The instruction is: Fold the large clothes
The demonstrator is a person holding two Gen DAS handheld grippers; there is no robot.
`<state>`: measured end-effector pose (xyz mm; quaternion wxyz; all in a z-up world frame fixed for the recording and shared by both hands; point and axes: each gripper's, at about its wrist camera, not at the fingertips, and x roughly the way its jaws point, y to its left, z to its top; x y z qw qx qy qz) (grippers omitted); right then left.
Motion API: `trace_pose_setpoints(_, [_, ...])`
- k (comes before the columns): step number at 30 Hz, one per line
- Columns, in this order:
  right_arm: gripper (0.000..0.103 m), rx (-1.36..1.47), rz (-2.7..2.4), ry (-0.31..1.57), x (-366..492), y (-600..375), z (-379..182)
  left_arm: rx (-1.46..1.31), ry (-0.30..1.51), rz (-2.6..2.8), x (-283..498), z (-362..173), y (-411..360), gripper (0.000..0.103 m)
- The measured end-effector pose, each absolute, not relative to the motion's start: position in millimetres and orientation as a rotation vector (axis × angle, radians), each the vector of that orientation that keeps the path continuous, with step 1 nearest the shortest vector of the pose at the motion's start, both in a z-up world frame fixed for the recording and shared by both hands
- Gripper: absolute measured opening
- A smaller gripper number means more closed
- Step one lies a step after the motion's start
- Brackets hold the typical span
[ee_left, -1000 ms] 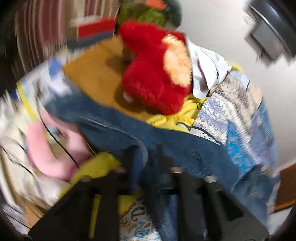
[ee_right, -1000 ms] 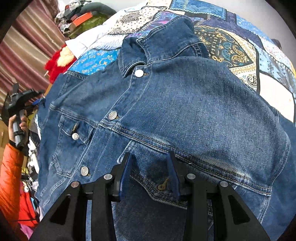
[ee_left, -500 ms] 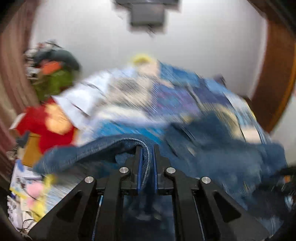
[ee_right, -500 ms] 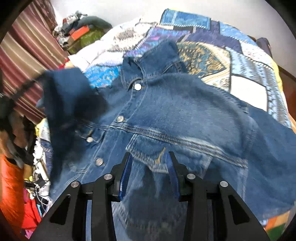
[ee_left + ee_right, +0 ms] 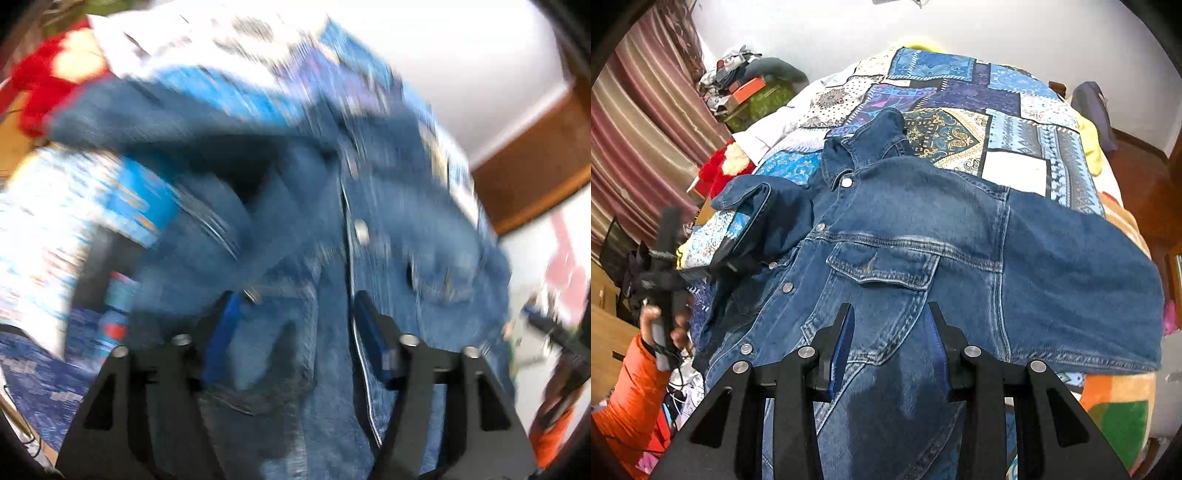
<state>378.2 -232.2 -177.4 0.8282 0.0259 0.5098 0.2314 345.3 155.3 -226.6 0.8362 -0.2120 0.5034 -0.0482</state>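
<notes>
Folding denim jacket (image 5: 908,236) sleeve inward: my left gripper (image 5: 295,325) has just been opening, nothing between its jaws; right gripper (image 5: 890,339) parted, empty; next, far sleeve.

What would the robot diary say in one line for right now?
scene: denim jacket on patchwork quilt | left tool: just opened, sleeve released | right tool: open above jacket

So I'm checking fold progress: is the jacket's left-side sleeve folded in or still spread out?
Folded in. The sleeve lies doubled over the jacket front, cuff near the collar; the other sleeve is still spread.
</notes>
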Motion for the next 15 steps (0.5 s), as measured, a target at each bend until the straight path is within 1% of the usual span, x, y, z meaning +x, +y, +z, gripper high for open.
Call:
trace_pose_setpoints(1, [0.035,0.062,0.491,1.080,378,-234,-180,-0.474,1.031,-0.076,344,-216,170,0.076])
trace_pose_setpoints(3, [0.035,0.082,0.491,1.079,379,-233,-184,-0.534,0.974,-0.005,346,-203,203,0.090])
trace_pose_setpoints(6, [0.035,0.106,0.493,1.089,382,-229,-192,-0.659,0.948,0.073,359,-208,248,0.091])
trace_pose_setpoints(10, [0.035,0.115,0.491,1.110,389,-222,-204,-0.833,0.972,0.122,380,-233,290,0.091])
trace_pose_setpoints(12, [0.035,0.105,0.483,1.114,393,-219,-208,-0.882,0.972,0.163,390,-248,305,0.091])
trace_pose_setpoints(15, [0.035,0.107,0.476,1.123,399,-217,-213,-0.881,0.968,0.246,407,-266,312,0.090])
